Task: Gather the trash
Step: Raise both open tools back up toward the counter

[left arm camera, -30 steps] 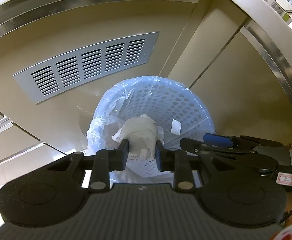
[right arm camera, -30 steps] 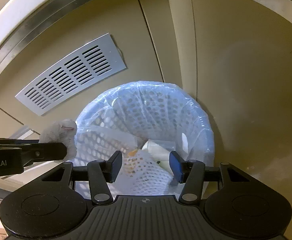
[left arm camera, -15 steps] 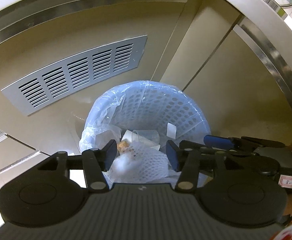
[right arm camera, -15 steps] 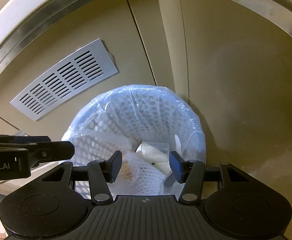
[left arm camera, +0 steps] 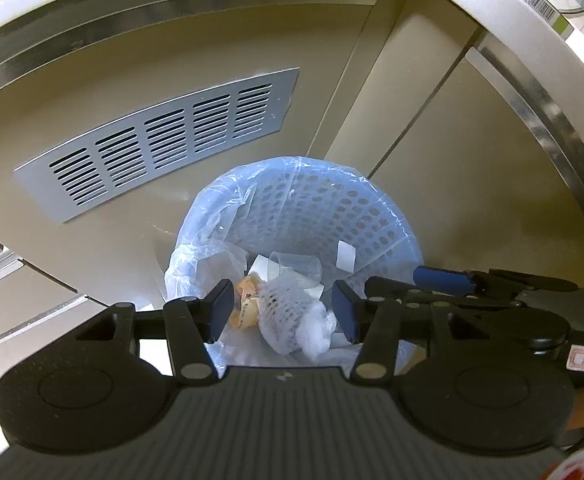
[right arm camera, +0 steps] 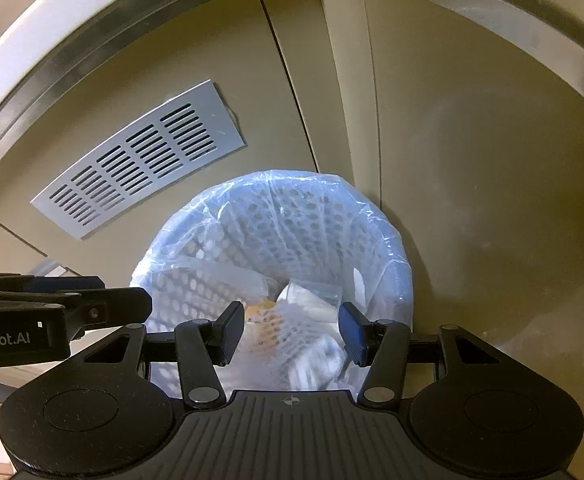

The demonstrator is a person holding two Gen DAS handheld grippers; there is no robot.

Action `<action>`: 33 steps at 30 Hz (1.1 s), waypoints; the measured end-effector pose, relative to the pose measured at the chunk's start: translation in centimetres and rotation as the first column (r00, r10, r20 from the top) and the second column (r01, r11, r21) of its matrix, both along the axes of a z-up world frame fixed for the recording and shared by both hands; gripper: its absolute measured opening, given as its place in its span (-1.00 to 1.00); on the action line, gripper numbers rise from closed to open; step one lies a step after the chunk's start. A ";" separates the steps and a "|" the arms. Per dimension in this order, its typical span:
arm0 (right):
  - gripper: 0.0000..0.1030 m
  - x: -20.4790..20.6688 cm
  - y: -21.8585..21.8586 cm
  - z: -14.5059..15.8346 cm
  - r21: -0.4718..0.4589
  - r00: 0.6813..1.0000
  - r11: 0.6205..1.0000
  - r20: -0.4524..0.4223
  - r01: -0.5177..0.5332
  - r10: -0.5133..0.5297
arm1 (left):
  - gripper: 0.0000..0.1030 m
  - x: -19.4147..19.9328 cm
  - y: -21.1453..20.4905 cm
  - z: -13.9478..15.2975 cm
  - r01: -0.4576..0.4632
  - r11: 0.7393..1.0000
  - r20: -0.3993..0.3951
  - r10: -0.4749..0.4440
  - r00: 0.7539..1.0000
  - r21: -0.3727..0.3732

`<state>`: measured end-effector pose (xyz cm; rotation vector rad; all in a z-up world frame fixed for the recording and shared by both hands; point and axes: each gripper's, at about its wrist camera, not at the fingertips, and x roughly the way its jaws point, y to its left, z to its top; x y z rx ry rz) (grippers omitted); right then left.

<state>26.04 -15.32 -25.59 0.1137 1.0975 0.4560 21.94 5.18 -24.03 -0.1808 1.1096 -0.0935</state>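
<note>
A grey louvred vent panel (left arm camera: 160, 140) sits at the left on the beige cabinet front (left arm camera: 471, 152), and below it to the right stands a white perforated wastebasket (left arm camera: 331, 208) lined with a clear plastic bag (left arm camera: 196, 252). The left tool (left arm camera: 283, 306) hangs above the basket's near rim with its two fingers spread wide and nothing between them. Down inside the basket lie the collected scraps: an orange-printed wrapper (left arm camera: 246, 300) at the left, a white foam fruit net (left arm camera: 280, 312) in the middle with crumpled white tissue (left arm camera: 315, 330) beside it, and a clear plastic cup (left arm camera: 295, 268) behind them. Further right the right tool (right arm camera: 290, 326) is level with the left one, also over the basket, its fingers likewise spread and holding nothing.
</note>
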 end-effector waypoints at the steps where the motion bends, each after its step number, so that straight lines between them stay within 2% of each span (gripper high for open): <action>1: 0.03 -0.1 0.0 0.1 0.001 1.000 1.000 0.002 -0.001 0.001 | -0.03 -0.1 0.0 0.1 -0.003 1.000 0.001 0.003 1.000 0.001; 15: 0.03 -1.4 0.4 2.8 0.023 0.998 0.998 0.028 -0.056 0.056 | -0.03 -2.1 0.4 2.4 -0.063 0.998 0.027 0.062 0.998 0.019; 25: 0.03 -3.1 0.4 7.8 0.080 0.986 0.984 0.070 -0.159 0.153 | -0.03 -3.9 1.8 7.9 -0.165 0.986 0.103 0.162 0.981 0.023; 33: 0.03 -3.2 -1.1 12.0 0.138 0.983 0.977 0.105 -0.165 0.152 | -0.03 -4.9 1.6 12.5 -0.204 0.978 0.179 0.194 0.964 0.036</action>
